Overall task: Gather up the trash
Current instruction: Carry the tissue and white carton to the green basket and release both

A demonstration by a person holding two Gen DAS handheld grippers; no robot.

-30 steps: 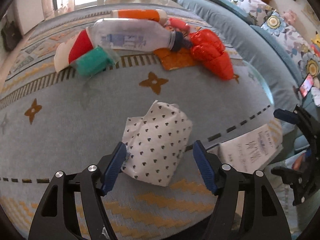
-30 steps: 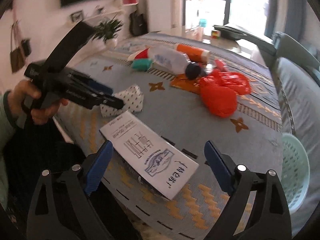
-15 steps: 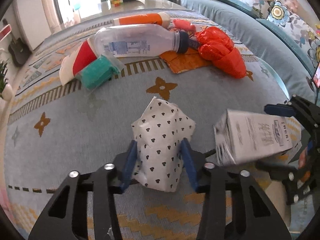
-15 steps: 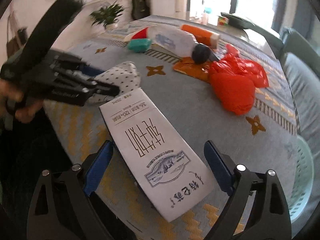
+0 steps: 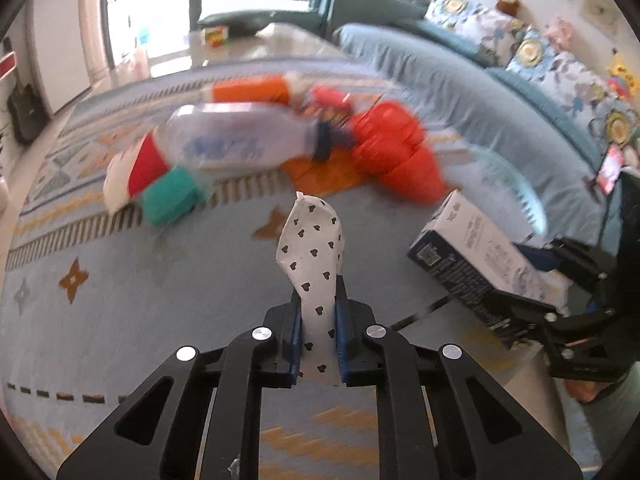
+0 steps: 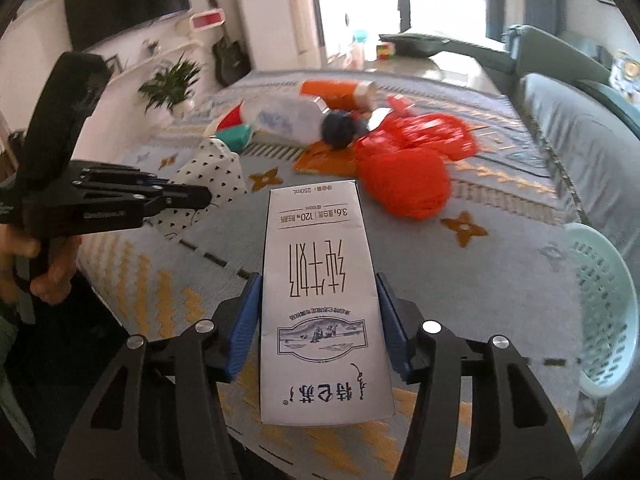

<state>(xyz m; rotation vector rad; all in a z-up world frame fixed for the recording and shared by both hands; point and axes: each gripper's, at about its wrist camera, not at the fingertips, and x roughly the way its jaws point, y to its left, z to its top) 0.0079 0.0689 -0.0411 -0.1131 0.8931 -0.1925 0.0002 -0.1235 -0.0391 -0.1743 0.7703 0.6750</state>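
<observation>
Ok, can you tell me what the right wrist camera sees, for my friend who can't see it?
The right gripper clamps a white milk carton above a blue patterned rug. To the left, the left gripper pinches heart-dotted paper; behind lie a red bag, bottles, and a pale basket at right.

2 wrist views, angled down, sharing rug point(image 5: 120, 300)

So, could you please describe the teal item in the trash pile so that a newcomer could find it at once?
Look at the blue patterned rug and the trash heap at its far side. At the heap's left end, beside the red-and-white wrapper under the clear plastic bottle, lies the teal packet: the only green, blocky piece there.
</observation>
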